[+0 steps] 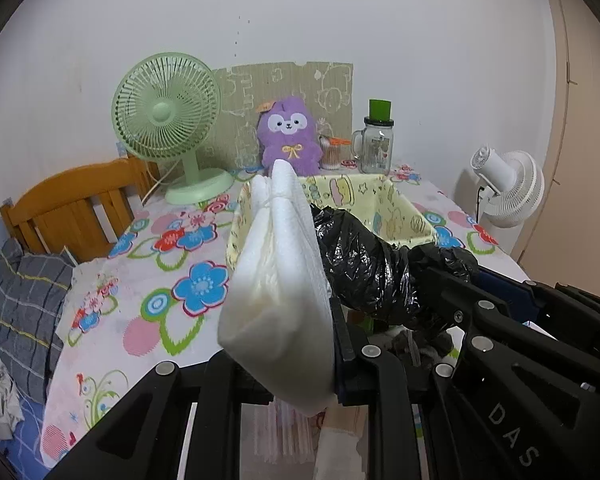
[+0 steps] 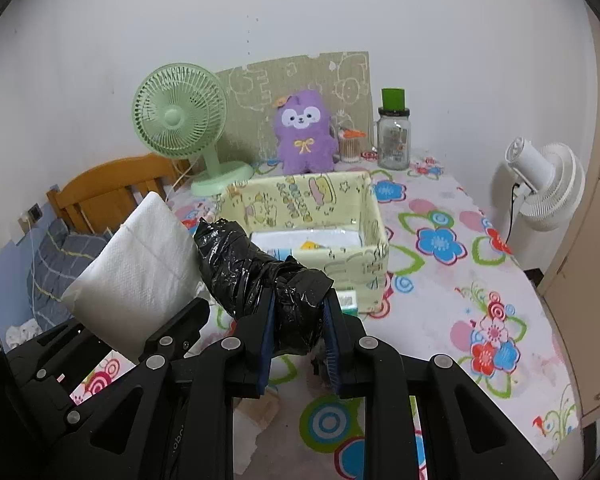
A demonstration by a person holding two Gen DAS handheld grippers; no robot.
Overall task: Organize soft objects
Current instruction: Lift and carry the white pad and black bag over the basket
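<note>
My left gripper (image 1: 296,364) is shut on a white tissue pack (image 1: 278,280) and holds it up above the table; the pack also shows at the left of the right wrist view (image 2: 140,268). My right gripper (image 2: 298,312) is shut on a roll of black plastic bags (image 2: 256,272), also seen in the left wrist view (image 1: 372,264), held just in front of the yellow patterned storage box (image 2: 364,216). The box (image 1: 404,208) holds flat white packets (image 2: 308,240). A purple plush toy (image 2: 305,132) sits behind the box.
A green desk fan (image 2: 180,120) stands at the back left and a glass jar with a green lid (image 2: 394,136) at the back right. A white fan (image 2: 548,184) stands off the table's right. A wooden bed frame (image 1: 80,208) and grey bedding (image 1: 24,304) lie left.
</note>
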